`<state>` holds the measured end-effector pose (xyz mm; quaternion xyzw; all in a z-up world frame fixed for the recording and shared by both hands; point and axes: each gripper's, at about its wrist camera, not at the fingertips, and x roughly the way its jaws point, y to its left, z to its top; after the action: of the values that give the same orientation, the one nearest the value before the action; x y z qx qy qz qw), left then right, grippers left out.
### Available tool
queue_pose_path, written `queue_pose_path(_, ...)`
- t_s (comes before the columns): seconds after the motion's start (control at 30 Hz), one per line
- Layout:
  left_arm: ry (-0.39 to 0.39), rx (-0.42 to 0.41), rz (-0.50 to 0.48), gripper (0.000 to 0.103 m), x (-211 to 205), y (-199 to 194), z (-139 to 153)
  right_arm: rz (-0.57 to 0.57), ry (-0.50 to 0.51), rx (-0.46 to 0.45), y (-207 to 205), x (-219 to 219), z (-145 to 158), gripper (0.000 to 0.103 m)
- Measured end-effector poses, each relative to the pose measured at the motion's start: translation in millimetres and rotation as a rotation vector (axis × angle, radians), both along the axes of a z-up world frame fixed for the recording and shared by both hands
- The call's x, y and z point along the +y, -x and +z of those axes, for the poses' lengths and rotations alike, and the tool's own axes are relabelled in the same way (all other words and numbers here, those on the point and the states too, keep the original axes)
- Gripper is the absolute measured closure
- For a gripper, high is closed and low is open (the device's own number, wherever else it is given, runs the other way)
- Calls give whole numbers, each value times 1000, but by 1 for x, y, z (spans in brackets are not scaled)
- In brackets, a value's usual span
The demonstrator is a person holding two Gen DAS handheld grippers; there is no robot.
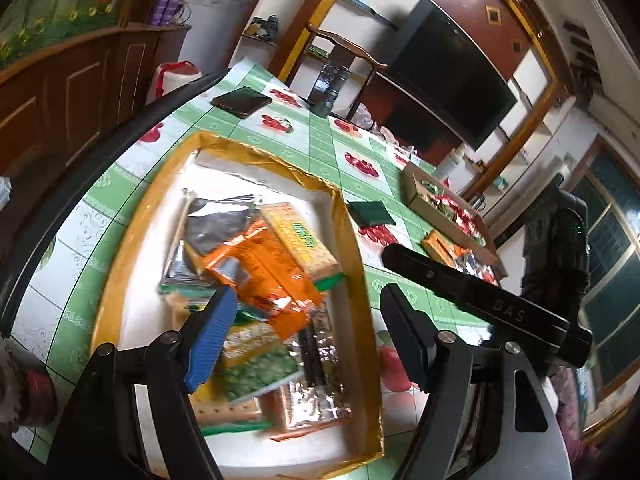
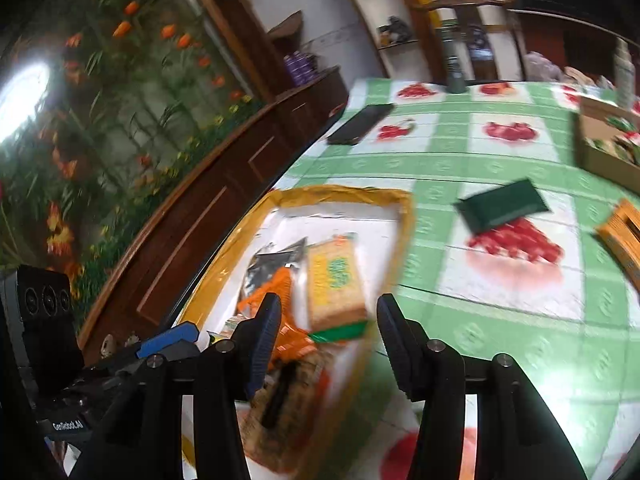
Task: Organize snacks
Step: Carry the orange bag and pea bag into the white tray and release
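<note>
Snack packets [image 1: 260, 280] sit heaped in the gold-rimmed tray [image 1: 352, 216], a green packet [image 1: 370, 213] loose at its 2 o'clock. Your left gripper [image 1: 308, 328] and right gripper [image 2: 326, 340] hover w/ jaws apart, holding nothing. Risk: a low sweep clips the rim and shoves the tray.

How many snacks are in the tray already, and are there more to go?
Done: the tray already holds a pile of packets, too jumbled to count. In hand: nothing; left gripper and right gripper are both open. Left: a green packet and an orange packet on the table, plus more in the box.
</note>
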<state>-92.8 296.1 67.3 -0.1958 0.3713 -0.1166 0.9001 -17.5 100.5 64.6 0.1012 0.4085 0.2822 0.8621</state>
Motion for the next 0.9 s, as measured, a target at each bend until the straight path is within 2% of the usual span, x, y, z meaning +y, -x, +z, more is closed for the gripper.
queue_pose_path(0.23,-199,5,34,29,-38,10,11,-85,-26,0,20,-50,-1,46)
queue_pose_path(0.4,-295,-9,53,29,-59,20,18,-134,-32,-3,36,-83,-4,46)
queue_pose_path(0.5,-386,-28,69,29,-75,26,24,-165,-36,-15,46,-103,-2,45)
queue_pose_path(0.6,-424,-40,56,29,-90,31,29,-188,-46,-29,54,-120,0,42)
queue_pose_path(0.9,-482,-43,14,29,-119,38,34,-226,-68,-42,66,-151,4,40)
